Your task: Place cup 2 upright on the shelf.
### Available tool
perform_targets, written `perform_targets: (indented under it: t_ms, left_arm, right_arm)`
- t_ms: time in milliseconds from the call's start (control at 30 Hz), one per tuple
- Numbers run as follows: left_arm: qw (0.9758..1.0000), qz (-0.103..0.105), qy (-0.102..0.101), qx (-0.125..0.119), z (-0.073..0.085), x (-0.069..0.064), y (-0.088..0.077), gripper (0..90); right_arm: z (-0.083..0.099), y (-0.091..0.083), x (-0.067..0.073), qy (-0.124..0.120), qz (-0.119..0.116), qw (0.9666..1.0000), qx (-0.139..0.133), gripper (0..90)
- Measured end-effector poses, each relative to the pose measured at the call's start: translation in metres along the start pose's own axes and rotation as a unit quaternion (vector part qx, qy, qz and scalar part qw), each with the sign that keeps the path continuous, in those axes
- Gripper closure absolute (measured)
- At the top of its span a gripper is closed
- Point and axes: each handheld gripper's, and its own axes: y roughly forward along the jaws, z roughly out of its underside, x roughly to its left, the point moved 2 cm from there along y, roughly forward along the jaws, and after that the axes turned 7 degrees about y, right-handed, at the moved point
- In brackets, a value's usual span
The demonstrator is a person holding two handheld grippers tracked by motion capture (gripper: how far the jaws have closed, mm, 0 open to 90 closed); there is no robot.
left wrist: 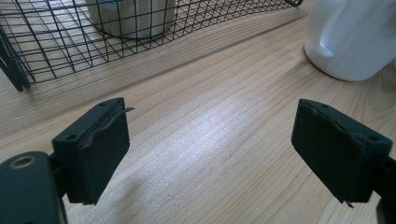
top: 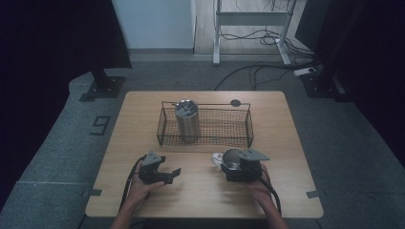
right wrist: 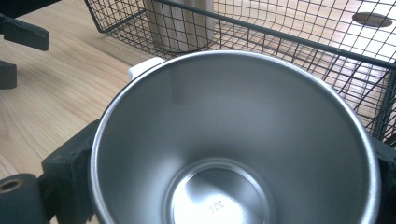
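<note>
Scene: a pale wooden desk (top: 200, 191) seen from above; a person's two forearms come in over its near edge, each hand holding a black two-jaw gripper.
Steel cup: an open, shiny stainless steel cup (right wrist: 233, 140) stands upright near the desk's near-right part, just in front of the basket's right half.
Right gripper: the right gripper (top: 242, 168) has its jaws pressed against opposite sides of the steel cup, clamped on it. The cup's mouth faces up, likely so it can be lifted straight and set down without tipping.
Right hand: the right hand (top: 260, 188) sits behind the gripper, forearm angled in from the near edge, gripper pointing toward the far edge.
Left gripper: the left gripper (top: 160, 172) rests low over bare wood near the near-left part, jaws apart with nothing between them.
Left hand: the left hand (top: 141, 187) holds it turned toward the desk's middle, seemingly waiting.
White mug: a glossy white ceramic mug (left wrist: 350, 37) stands just left of the steel cup, touching or nearly so.
Basket: a black wire mesh basket (top: 239, 125) lies across the desk's middle.
Tumbler: a tall brushed-metal tumbler (top: 187, 121) stands upright in the basket's left end, suggesting the basket collects the cups.
</note>
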Motion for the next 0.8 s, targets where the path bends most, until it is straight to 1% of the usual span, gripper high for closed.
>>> perform_targets:
  t_ms: [233,433,500,800]
  left_arm:
    - [1.0000,0.002,0.001,0.002,0.001,0.000,0.001,11.7]
    - [1.0000,0.001,-0.003,0.002,0.002,0.001,0.002,12.5]
    - [1.0000,0.001,-0.002,0.002,0.002,0.000,0.002,12.5]
    - [1.0000,0.001,-0.003,0.003,0.002,0.000,0.003,12.6]
  right_arm:
    - [0.000,-0.001,0.001,-0.004,0.004,1.0000,0.001,5.6]
    - [-0.002,-0.004,-0.001,0.000,0.007,1.0000,-0.002,5.7]
    - [-0.003,-0.006,-0.001,0.006,-0.002,1.0000,-0.007,5.8]
    - [-0.009,-0.016,0.001,0.006,-0.012,0.9998,-0.018,5.9]
